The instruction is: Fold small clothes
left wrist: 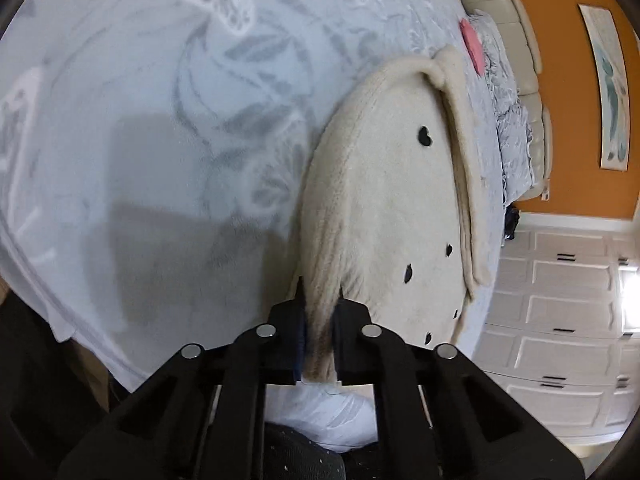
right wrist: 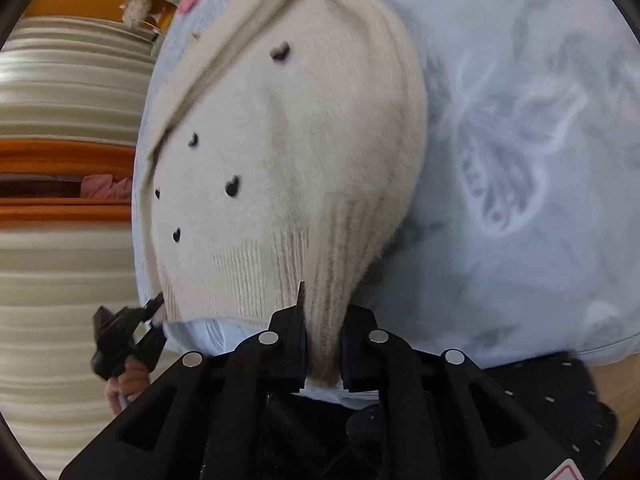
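A small cream fuzzy sweater (left wrist: 380,200) with little black hearts lies on a pale blue butterfly-print blanket (left wrist: 160,120). My left gripper (left wrist: 320,296) is shut on the sweater's ribbed hem at one corner. In the right wrist view the same sweater (right wrist: 288,140) stretches away from me, and my right gripper (right wrist: 322,304) is shut on the hem at the other corner. The left gripper (right wrist: 154,312) also shows at the lower left of the right wrist view, pinching the hem. A sleeve (left wrist: 460,128) lies folded along the sweater's far side.
A pink item (left wrist: 472,46) lies on the blanket beyond the sweater. A cream padded headboard (left wrist: 516,52), an orange wall and white cabinets (left wrist: 560,300) stand to the right. The blanket's edge (left wrist: 80,320) drops off at the lower left.
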`<state>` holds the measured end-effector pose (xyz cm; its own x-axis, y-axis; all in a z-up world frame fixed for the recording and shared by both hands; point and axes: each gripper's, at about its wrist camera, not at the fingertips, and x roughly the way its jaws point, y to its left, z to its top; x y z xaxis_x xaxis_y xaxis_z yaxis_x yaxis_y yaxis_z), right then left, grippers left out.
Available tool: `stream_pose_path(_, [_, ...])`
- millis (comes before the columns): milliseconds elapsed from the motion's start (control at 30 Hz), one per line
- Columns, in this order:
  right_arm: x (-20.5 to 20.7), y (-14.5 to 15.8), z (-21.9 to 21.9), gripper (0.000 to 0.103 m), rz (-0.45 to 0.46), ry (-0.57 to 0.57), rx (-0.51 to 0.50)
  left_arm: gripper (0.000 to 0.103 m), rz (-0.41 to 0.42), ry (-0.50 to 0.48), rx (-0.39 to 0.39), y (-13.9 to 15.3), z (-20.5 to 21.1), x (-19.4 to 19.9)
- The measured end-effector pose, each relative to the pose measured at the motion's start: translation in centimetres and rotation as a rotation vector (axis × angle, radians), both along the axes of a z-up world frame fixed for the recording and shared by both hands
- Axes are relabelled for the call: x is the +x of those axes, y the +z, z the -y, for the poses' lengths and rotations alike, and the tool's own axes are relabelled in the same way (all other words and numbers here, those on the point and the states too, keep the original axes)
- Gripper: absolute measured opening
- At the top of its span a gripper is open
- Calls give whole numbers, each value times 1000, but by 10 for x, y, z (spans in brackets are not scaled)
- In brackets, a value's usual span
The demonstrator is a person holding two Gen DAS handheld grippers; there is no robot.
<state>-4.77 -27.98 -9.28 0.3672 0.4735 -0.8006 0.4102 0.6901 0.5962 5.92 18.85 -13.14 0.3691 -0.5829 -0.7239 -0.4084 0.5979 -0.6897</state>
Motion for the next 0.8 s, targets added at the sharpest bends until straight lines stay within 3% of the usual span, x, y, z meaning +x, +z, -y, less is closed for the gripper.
stream_pose_path(100, [-15,42,12,10,123,-27,-11,7,75,7,-48,34,-1,-21])
stream_pose_path(267, [-59,101,35,8,240,-23,-117,7,160,-55,-21,78,4,-55])
stream_pose_path(400, [-95,104,43,8,230,-30,-131,7,170,-97,-28,90,6,-100])
stream_pose_path(600, [-166,93,33,8,179,-14,-120,7,107,-142,-57,91,6,-184])
stream_pose_path(800, [-221,127,22,8,205,2,-97,7,154,-153,-58,133,2,-241])
